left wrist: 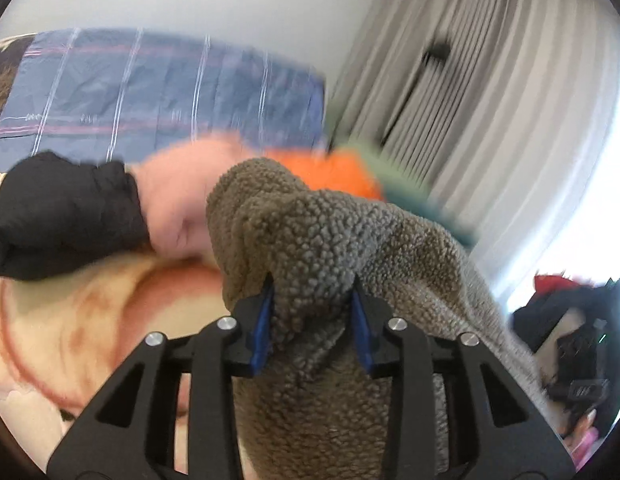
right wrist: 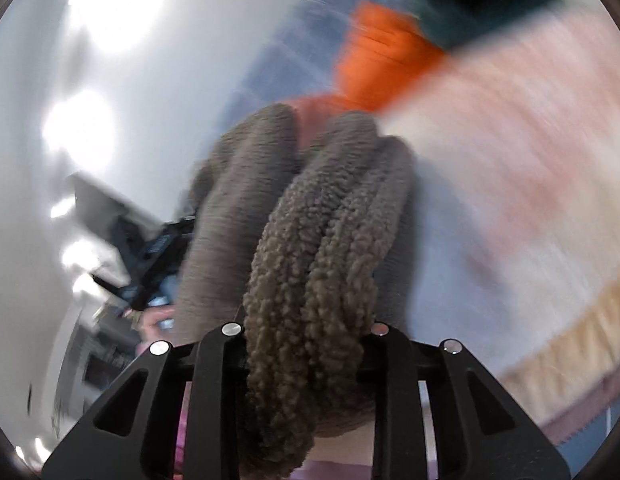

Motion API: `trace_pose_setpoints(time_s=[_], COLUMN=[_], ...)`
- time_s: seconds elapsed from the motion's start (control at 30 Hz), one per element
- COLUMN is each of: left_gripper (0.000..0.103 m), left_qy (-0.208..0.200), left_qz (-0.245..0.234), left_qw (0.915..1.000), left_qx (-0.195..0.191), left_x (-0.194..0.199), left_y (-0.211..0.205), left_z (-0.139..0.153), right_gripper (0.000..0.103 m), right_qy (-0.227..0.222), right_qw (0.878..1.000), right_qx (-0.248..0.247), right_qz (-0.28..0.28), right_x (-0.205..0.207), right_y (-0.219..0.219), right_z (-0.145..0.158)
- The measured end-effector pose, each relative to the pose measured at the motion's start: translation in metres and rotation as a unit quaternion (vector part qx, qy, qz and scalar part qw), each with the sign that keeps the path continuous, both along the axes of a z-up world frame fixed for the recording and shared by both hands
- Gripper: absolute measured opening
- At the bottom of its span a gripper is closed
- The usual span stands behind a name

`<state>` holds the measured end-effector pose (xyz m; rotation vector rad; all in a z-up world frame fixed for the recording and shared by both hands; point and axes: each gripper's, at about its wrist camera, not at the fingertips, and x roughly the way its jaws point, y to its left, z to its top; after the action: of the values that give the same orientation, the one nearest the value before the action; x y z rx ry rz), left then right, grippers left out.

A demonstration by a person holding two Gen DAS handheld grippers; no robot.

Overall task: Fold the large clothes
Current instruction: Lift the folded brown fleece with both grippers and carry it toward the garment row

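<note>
A thick brown fleece garment [left wrist: 330, 232] is bunched between the blue pads of my left gripper [left wrist: 312, 300], which is shut on it; the cloth hangs down over the fingers and trails off to the right. In the right wrist view the same brown fleece garment [right wrist: 322, 248] is gathered in several folds inside my right gripper [right wrist: 306, 320], shut on it with the fingertips buried in the pile. Both views are blurred by motion.
A bed with a pale peach blanket [left wrist: 70, 320] lies below. On it are a black garment [left wrist: 62, 216], a pink one [left wrist: 178, 184], an orange one [left wrist: 350, 172] and a teal one [right wrist: 486, 4]. A blue striped pillow [left wrist: 158, 92] and grey curtains [left wrist: 490, 92] stand behind.
</note>
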<state>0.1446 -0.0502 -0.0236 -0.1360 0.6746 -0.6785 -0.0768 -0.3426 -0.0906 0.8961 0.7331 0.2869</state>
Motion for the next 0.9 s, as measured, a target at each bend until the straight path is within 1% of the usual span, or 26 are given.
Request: trace_pose_setpoints(time_s=[0.03, 0.07, 0.1, 0.13, 0.17, 0.2, 0.23, 0.33, 0.37, 0.4, 0.43, 0.47, 0.53, 0.57, 0.6, 0.67, 0.7, 0.73, 0.77, 0.8, 0.83, 0.87, 0.9], left_gripper=[0.049, 0.065, 0.071, 0.084, 0.094, 0.096, 0.096, 0.098, 0.099, 0.101, 0.101, 0.101, 0.101, 0.101, 0.097, 0.079, 0.074, 0.067, 0.063, 0.062, 0.06, 0.06, 0.06], left_qy=[0.015, 0.02, 0.014, 0.012, 0.027, 0.059, 0.081, 0.127, 0.143, 0.167, 0.195, 0.226, 0.257, 0.254, 0.243, 0.212, 0.198, 0.181, 0.169, 0.151, 0.137, 0.112, 0.097], left_qz=[0.005, 0.013, 0.027, 0.033, 0.039, 0.043, 0.042, 0.03, 0.022, 0.013, 0.001, -0.018, -0.039, -0.039, -0.04, -0.047, -0.05, -0.054, -0.058, -0.065, -0.071, -0.076, -0.077], left_qw=[0.9995, 0.9989, 0.9984, 0.9987, 0.9986, 0.9973, 0.9956, 0.9897, 0.9866, 0.9805, 0.972, 0.9611, 0.9453, 0.9445, 0.9482, 0.9577, 0.9615, 0.9656, 0.9679, 0.9708, 0.9727, 0.976, 0.9774], left_qx=[0.025, 0.04, 0.048, 0.037, 0.022, -0.001, -0.018, -0.058, -0.075, -0.102, -0.131, -0.158, -0.197, -0.204, -0.201, -0.189, -0.184, -0.179, -0.177, -0.175, -0.173, -0.17, -0.171], left_x=[0.006, 0.009, 0.012, 0.014, 0.017, 0.023, 0.026, 0.025, 0.024, 0.027, 0.033, 0.04, 0.051, 0.055, 0.054, 0.048, 0.044, 0.038, 0.033, 0.025, 0.019, 0.008, 0.001], left_y=[-0.008, -0.01, -0.009, -0.003, 0.004, 0.015, 0.023, 0.041, 0.045, 0.05, 0.052, 0.049, 0.042, 0.037, 0.033, 0.027, 0.027, 0.027, 0.028, 0.028, 0.029, 0.032, 0.036], left_z=[-0.019, -0.03, -0.043, -0.047, -0.049, -0.052, -0.056, -0.069, -0.074, -0.084, -0.096, -0.109, -0.126, -0.129, -0.126, -0.112, -0.101, -0.088, -0.08, -0.066, -0.056, -0.04, -0.03], right_gripper=[0.027, 0.027, 0.027, 0.027, 0.028, 0.028, 0.029, 0.031, 0.032, 0.033, 0.034, 0.035, 0.034, 0.032, 0.03, 0.026, 0.025, 0.025, 0.024, 0.024, 0.024, 0.024, 0.024], right_qy=[0.028, 0.031, 0.029, 0.024, 0.018, 0.014, 0.013, 0.016, 0.017, 0.016, 0.017, 0.018, 0.02, 0.021, 0.02, 0.015, 0.009, 0.002, -0.008, -0.02, -0.032, -0.04, -0.052], right_qw=[0.999, 0.999, 0.998, 0.998, 0.999, 1.0, 1.0, 1.0, 1.0, 1.0, 1.0, 1.0, 0.999, 0.999, 0.999, 0.999, 0.999, 0.999, 0.999, 0.999, 0.999, 0.999, 0.998], right_qx=[0.014, 0.034, 0.056, 0.054, 0.034, 0.013, -0.004, -0.002, 0.003, 0.006, 0.013, 0.018, 0.033, 0.036, 0.035, 0.029, 0.033, 0.036, 0.038, 0.034, 0.018, 0.009, 0.0], right_qz=[-0.008, -0.009, -0.008, -0.007, -0.004, 0.001, 0.008, 0.014, 0.014, 0.015, 0.016, 0.015, 0.011, 0.009, 0.009, 0.009, 0.011, 0.012, 0.014, 0.018, 0.022, 0.027, 0.037], right_x=[0.001, -0.001, -0.002, -0.003, -0.002, -0.001, 0.002, 0.007, 0.008, 0.006, 0.009, 0.014, 0.018, 0.021, 0.021, 0.017, 0.017, 0.015, 0.015, 0.015, 0.016, 0.017, 0.018], right_y=[-0.007, -0.011, -0.014, -0.014, -0.011, -0.008, -0.005, -0.005, -0.006, -0.006, -0.007, -0.011, -0.014, -0.015, -0.013, -0.009, -0.007, -0.004, -0.001, 0.002, 0.009, 0.014, 0.022], right_z=[-0.024, -0.034, -0.042, -0.041, -0.036, -0.031, -0.028, -0.03, -0.033, -0.035, -0.039, -0.042, -0.048, -0.049, -0.048, -0.039, -0.033, -0.025, -0.018, -0.007, 0.007, 0.015, 0.028])
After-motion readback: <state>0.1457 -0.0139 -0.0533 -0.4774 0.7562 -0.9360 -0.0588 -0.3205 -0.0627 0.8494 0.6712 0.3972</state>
